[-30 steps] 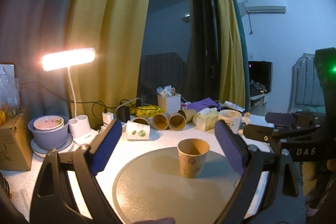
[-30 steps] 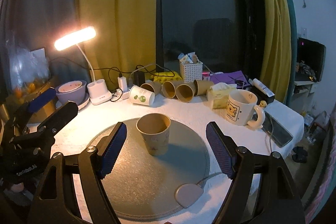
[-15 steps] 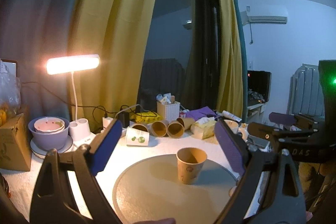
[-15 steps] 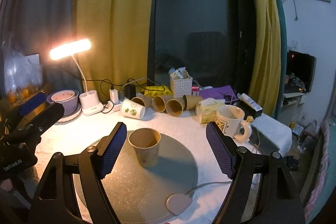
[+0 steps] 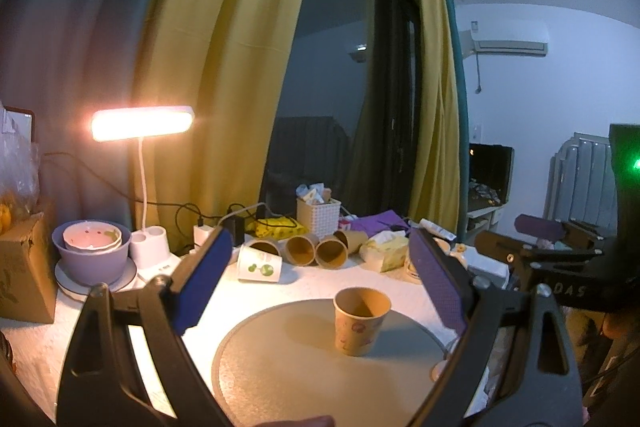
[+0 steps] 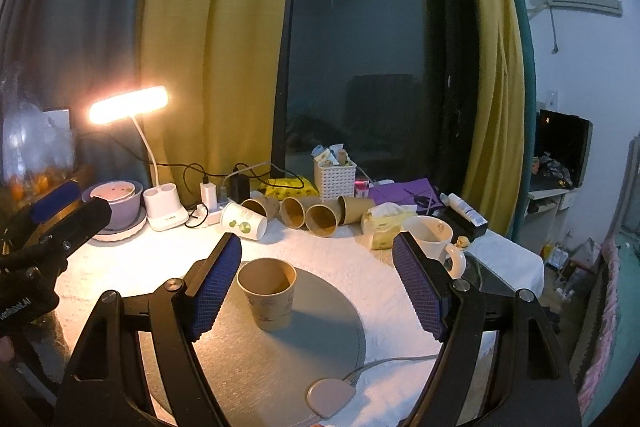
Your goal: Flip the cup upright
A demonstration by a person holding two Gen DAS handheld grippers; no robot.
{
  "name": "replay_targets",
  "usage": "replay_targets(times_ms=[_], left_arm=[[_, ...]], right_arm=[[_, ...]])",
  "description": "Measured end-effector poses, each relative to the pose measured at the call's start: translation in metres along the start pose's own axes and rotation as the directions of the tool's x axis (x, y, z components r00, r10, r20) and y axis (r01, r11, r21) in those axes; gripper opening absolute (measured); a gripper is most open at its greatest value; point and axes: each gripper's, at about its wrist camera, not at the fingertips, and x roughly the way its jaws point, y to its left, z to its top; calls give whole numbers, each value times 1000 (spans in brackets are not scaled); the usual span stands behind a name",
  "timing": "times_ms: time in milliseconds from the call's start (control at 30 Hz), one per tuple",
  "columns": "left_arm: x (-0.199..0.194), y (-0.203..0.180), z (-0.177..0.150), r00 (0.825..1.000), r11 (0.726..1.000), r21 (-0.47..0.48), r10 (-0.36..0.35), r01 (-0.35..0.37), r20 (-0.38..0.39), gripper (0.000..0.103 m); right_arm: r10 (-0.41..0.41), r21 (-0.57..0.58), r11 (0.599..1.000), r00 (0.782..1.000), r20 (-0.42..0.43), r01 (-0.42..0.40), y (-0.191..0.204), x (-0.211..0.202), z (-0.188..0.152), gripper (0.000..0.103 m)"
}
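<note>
- Right wrist view: cup stands upright, mouth up, on round mat on table.
- Right tongs and left tongs both spread wide, empty.
- Flip looks done; next call: pull clear without knocking it.

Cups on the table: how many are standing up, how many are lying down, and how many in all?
Standing paper cup on the round mat: 1
Standing white mug: 1
Lying white paper cup: 1
Lying brown paper cups: 4
Total: 7
</note>
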Motion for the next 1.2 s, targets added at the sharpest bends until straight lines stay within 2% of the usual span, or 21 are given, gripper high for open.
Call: replay_targets(times_ms=[533,1200], left_arm=[[8,-4,-5,998,1000,-11,-26,26,-54,91],[12,-2,-9,997,1000,-19,-21,19,-78,91]], right_arm=[[7,-2,1000,1000,-29,-7,2,8,-6,81],[32,3,1000,998,-50,-31,2,10,-9,81]])
